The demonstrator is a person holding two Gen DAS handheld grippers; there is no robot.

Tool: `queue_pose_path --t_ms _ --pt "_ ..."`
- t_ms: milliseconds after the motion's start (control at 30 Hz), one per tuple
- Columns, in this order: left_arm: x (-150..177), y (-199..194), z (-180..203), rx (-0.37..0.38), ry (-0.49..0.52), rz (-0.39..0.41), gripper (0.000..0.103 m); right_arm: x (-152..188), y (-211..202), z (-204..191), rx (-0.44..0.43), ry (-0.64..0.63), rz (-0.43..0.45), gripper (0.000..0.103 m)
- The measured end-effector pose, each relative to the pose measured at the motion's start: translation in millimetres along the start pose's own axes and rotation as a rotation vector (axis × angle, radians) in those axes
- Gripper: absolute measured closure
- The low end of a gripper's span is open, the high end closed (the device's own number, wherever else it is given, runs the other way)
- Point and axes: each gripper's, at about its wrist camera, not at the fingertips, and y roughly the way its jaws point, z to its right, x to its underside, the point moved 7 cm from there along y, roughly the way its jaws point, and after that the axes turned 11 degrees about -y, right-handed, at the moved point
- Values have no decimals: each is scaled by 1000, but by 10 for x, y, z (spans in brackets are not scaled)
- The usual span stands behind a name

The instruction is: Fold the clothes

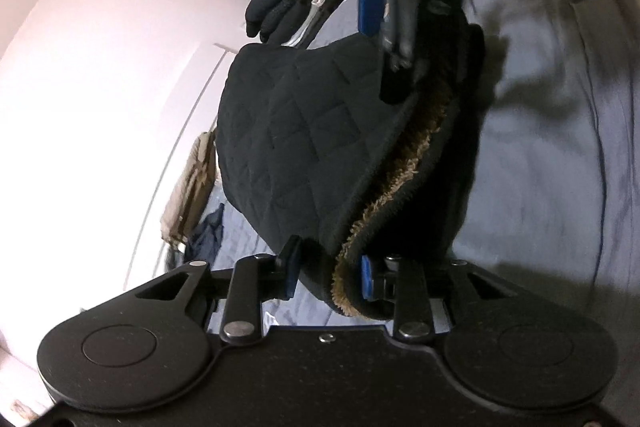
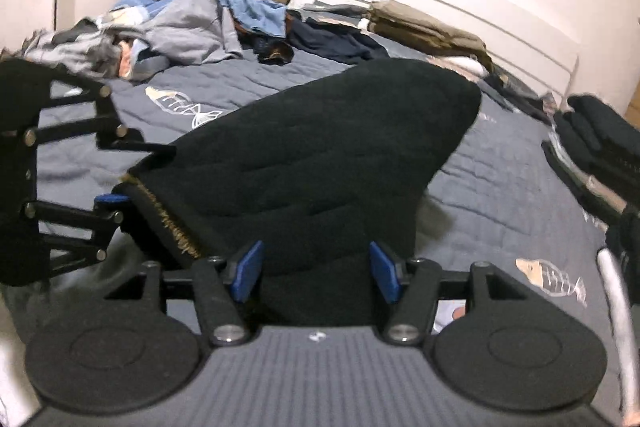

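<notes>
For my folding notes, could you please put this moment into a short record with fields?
garment: black quilted jacket with a brown fleecy lining, held up over the bed
surface: grey-blue quilted bedspread with stitched fish motifs
left gripper: blue pads around the jacket's lined edge; actual pinch unclear
right gripper: jacket fabric between its blue pads; contact unclear
background: heap of loose clothes and folded tan garments at the bed's far end

Quilted garment point(image 2: 320, 155) on the bedspread point(image 2: 500, 187), clothes heap point(image 2: 192, 19) behind it, folded stack point(image 2: 424, 27) behind right.
</notes>
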Motion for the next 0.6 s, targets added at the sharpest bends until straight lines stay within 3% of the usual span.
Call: queue_pose_path --t_ms 200,333,500,533,600 --pt "-35 -2 -137 37 -106 -11 73 -44 -136 -176 -13 -139 54 44" --pt "-51 -27 -196 55 -163 -16 73 2 -138 -307 -11 -236 41 44" --pt "-69 -39 -202 59 -183 -11 73 85 -78 -323 82 -323 12 45" --pt "-78 -37 -187 57 -177 -10 73 108 -66 -305 105 -334 5 49" --pt "-71 -30 -164 50 -163 -9 72 153 -36 -223 140 -325 -20 75"
